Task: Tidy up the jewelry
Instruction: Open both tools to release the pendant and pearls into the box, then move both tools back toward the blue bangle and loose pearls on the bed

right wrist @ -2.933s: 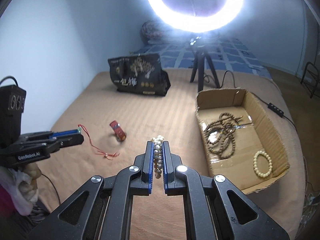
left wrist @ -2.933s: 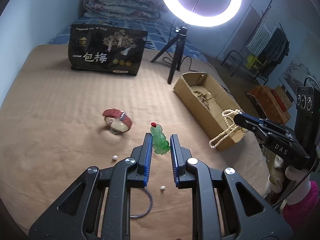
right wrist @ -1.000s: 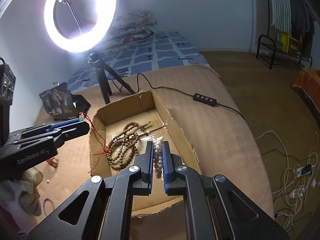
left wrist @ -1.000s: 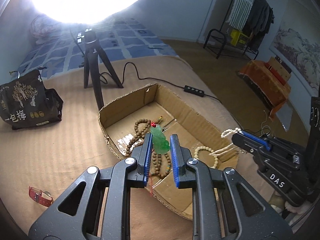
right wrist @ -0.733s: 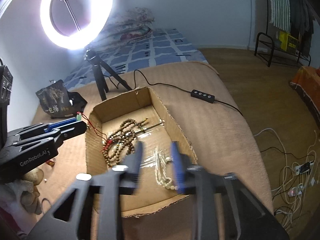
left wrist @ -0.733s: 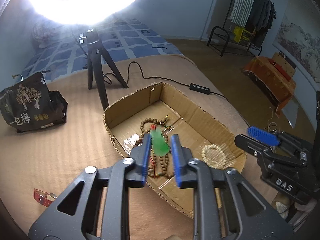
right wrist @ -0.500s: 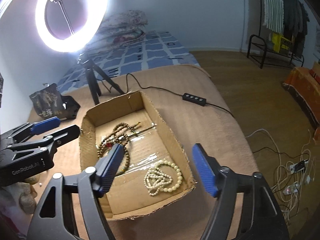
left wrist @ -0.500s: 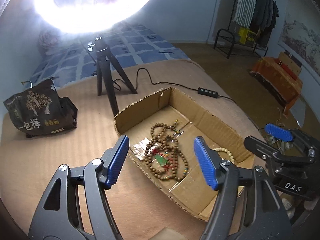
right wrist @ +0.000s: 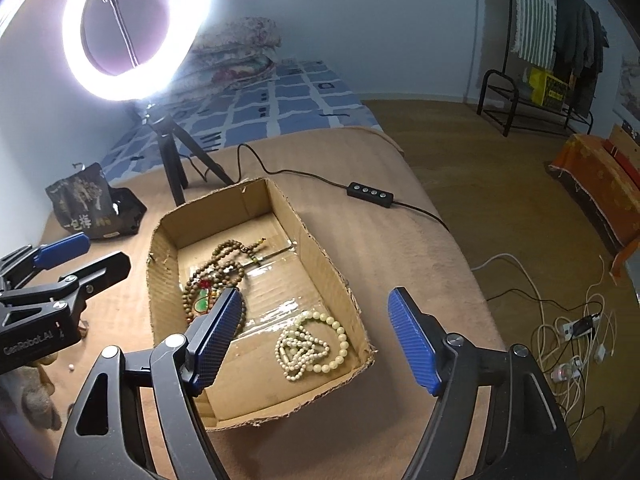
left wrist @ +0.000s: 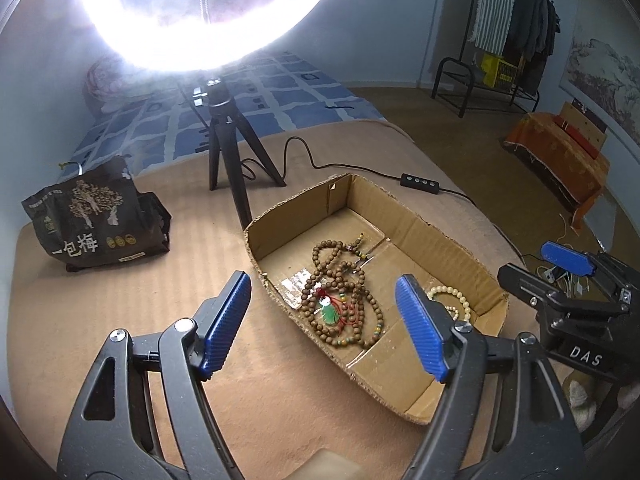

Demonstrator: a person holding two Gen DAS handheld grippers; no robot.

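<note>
Left gripper (left wrist: 324,328), jaws now spread, has dropped the green jade pendant on red cord (left wrist: 329,314) onto brown wooden beads at 9 o'clock in the open cardboard box (right wrist: 320,256); right gripper (right wrist: 316,336), likewise spread, released cream pearl strands (right wrist: 308,344) at 5 o'clock: both deposits done.

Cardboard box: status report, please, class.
Left gripper open, right gripper open. Green pendant and pearl strands in cardboard box. Nothing obstructing.
</note>
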